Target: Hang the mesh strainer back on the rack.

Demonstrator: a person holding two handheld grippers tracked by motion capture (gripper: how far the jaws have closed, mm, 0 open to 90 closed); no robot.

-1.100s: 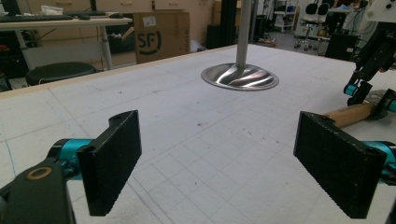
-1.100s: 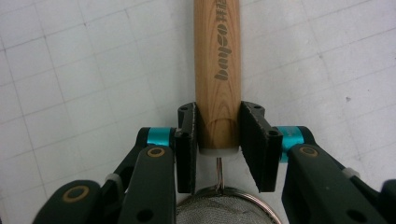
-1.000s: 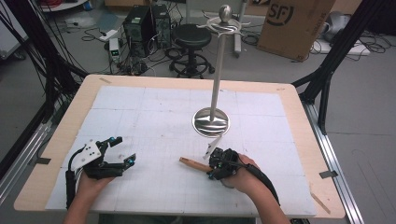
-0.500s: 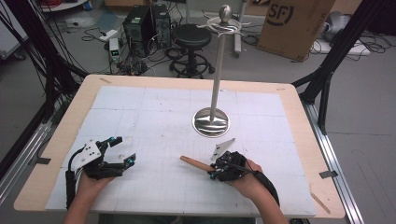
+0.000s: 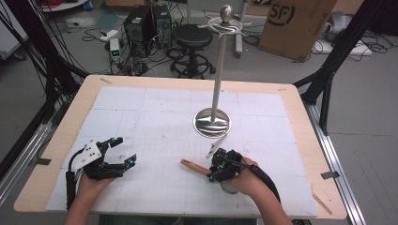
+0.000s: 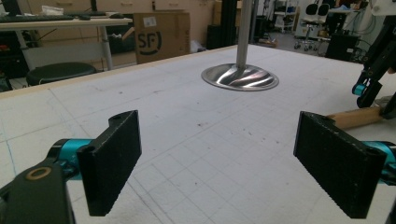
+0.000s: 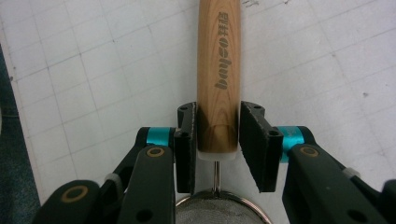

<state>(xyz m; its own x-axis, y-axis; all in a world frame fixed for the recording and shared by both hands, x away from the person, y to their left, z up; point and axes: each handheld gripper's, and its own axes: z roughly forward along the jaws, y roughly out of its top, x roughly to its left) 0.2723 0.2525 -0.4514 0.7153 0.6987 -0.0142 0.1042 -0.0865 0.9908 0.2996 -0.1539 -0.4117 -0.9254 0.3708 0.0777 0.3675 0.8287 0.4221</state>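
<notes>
A strainer lies on the white gridded mat (image 5: 155, 117). Its wooden handle (image 5: 195, 166) points left and its mesh bowl (image 5: 230, 187) is mostly hidden under the person's right hand. My right gripper (image 5: 217, 169) is shut on the handle near the bowl. In the right gripper view both pads press the handle (image 7: 218, 70), with the mesh rim (image 7: 217, 212) just below my right gripper (image 7: 218, 140). At the front left my left gripper (image 5: 124, 151) rests low over the mat, open and with nothing in it (image 6: 217, 163).
A tall metal stand (image 5: 217, 84) with hooks at its top rises from a round base (image 5: 212, 123) just beyond the right gripper; the base (image 6: 240, 77) is in the left gripper view too. Behind the table are a stool (image 5: 192, 35) and a cardboard box (image 5: 293, 23).
The right gripper has rolled slightly on the handle, so its grey top plate shows more. The handle and the left gripper stay where they were.
</notes>
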